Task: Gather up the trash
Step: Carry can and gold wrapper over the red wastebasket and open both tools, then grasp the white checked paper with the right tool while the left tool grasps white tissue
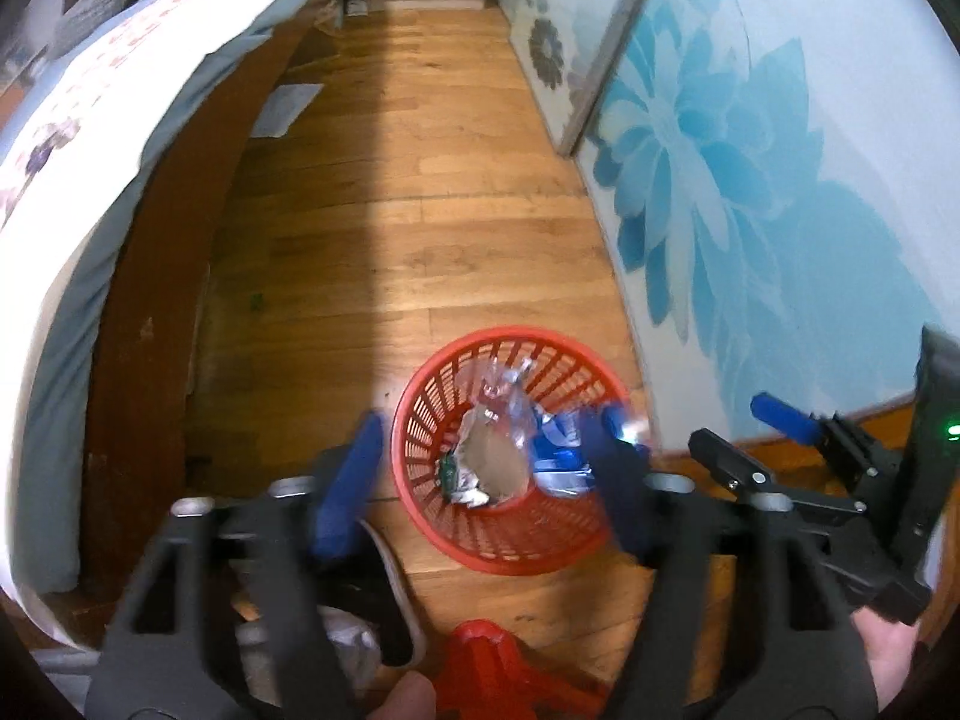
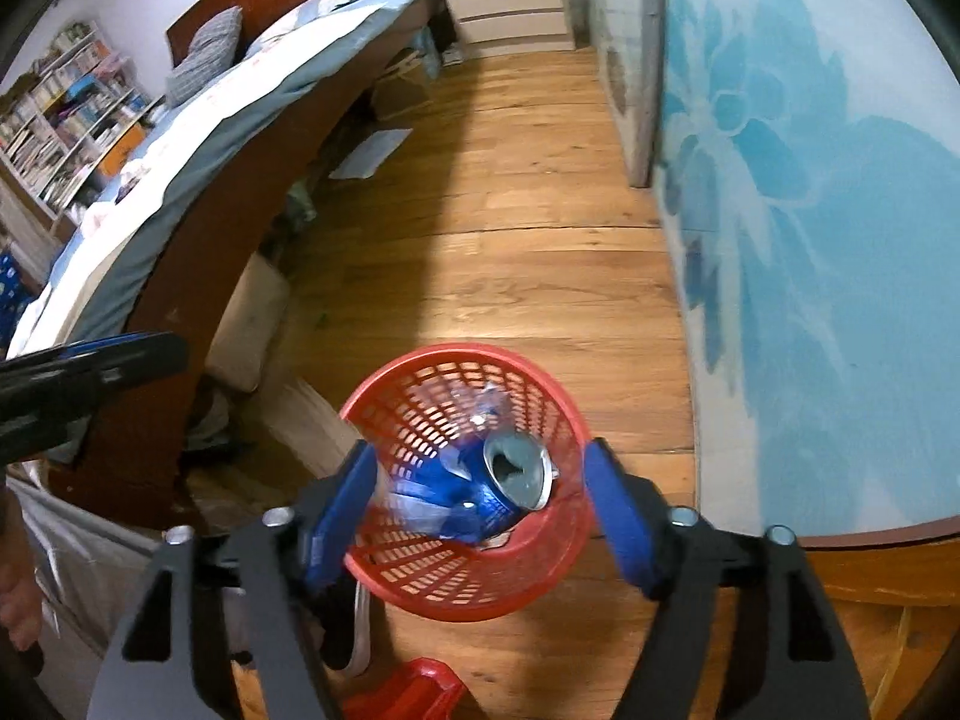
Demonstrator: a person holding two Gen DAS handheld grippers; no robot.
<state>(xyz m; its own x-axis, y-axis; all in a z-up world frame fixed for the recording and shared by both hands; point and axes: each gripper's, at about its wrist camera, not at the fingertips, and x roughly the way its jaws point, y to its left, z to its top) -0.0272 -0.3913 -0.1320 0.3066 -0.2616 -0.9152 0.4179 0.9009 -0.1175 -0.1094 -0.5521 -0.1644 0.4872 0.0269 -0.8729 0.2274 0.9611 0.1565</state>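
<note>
Wooden floorboards (image 2: 528, 252) run between a bed (image 2: 198, 138) with a dark wood frame and a wall painted with big blue flowers (image 2: 810, 210). On the floor, close to that wall, stands a red slatted basket (image 2: 414, 576).

Seen from the right wrist, the right gripper (image 2: 480, 516) hangs over the basket's mouth with its blue pads spread wide and nothing pressed between them. A crushed blue can (image 2: 498, 492) lies between and below the pads, inside the basket against its near wall, open end up; it looks blurred.

From the left wrist, the left gripper (image 1: 486, 480) is likewise released, its pads straddling the basket's near rim. Below it, crumpled foil (image 1: 480, 462) and clear plastic (image 1: 510, 390) lie at the basket's bottom, the blue can beside them toward the flowered wall.
</note>
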